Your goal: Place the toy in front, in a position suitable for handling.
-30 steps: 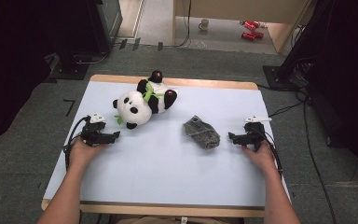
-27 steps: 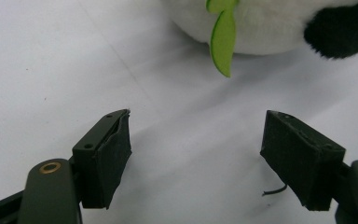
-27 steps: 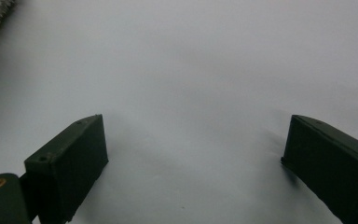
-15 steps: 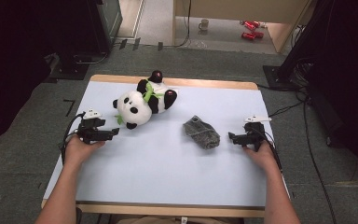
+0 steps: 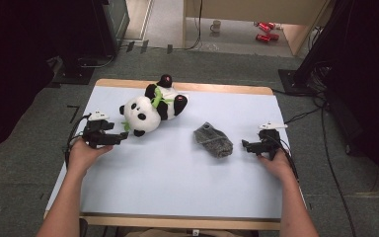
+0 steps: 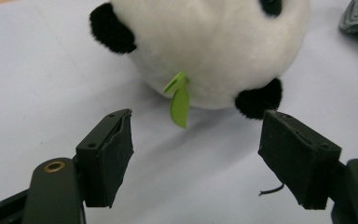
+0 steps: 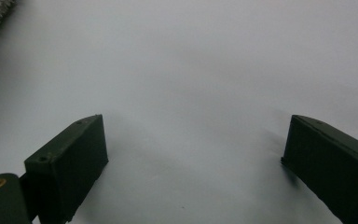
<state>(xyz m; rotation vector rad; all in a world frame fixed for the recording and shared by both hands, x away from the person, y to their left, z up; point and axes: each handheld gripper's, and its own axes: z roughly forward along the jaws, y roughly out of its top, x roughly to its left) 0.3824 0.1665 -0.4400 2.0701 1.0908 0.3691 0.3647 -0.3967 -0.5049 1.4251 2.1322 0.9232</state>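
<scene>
Tongs [image 6: 196, 154] in the left hand, spread with nothing between them and just now closing slightly, point at the plush panda [image 6: 205, 51] lying just beyond on the white tabletop [image 5: 177, 177]. Right tongs [image 5: 246, 146] gape empty, near the grey sock [image 5: 213, 140].

Since the earlier pictures, the left hand-held gripper [image 5: 121, 139] has lifted off the worktop [image 5: 177, 173] and drawn closer to the plush panda [image 5: 150, 108], its tips now just beside the panda's white head. Its jaws have just been closing a little, yet they stand wide apart with nothing between them; in the left gripper view the panda's green leaf [image 6: 179, 98] lies just ahead of them.
</scene>
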